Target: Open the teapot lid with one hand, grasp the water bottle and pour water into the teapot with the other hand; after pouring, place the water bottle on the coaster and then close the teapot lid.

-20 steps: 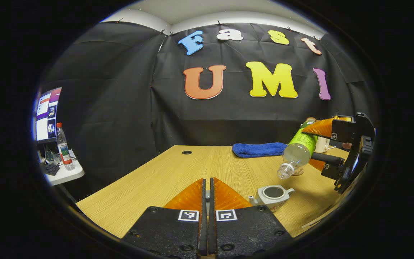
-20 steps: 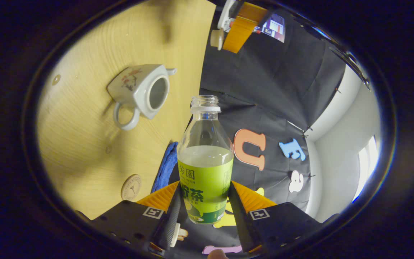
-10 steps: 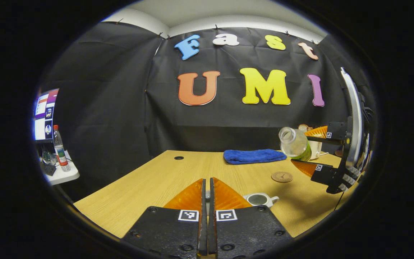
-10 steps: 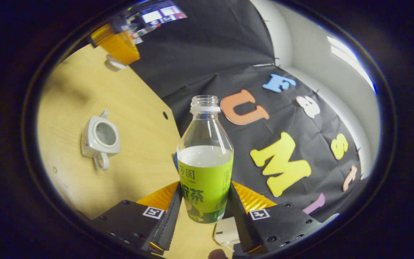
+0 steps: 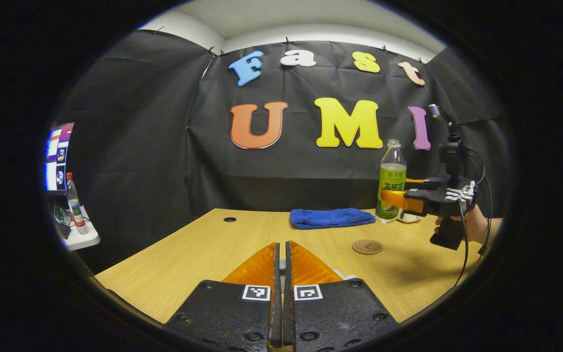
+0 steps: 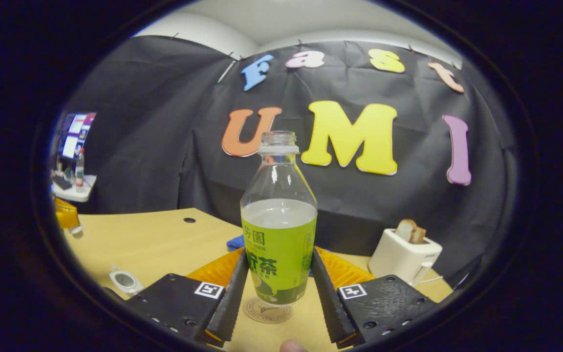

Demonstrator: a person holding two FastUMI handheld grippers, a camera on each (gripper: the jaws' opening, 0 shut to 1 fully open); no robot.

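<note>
Right gripper [image 6: 275,288] clamps upright bottle [image 6: 278,230], frame centre, above coaster [image 6: 267,310]. Teapot [image 6: 125,281] lower left on desk [image 6: 154,244], lid off. Left gripper [image 5: 282,274] fingers together; what it holds, cannot tell. Pouring looks done; placing bottle, closing lid remain.

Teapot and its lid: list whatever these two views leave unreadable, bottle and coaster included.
- Teapot: small at the right gripper view's edge, water level unreadable; in the left gripper view, mostly behind the left tool's fingers.
- Teapot lid: right gripper view, a tiny pale bit.
- Coaster: right gripper view, partly covered by the water bottle; contact unclear.
</note>
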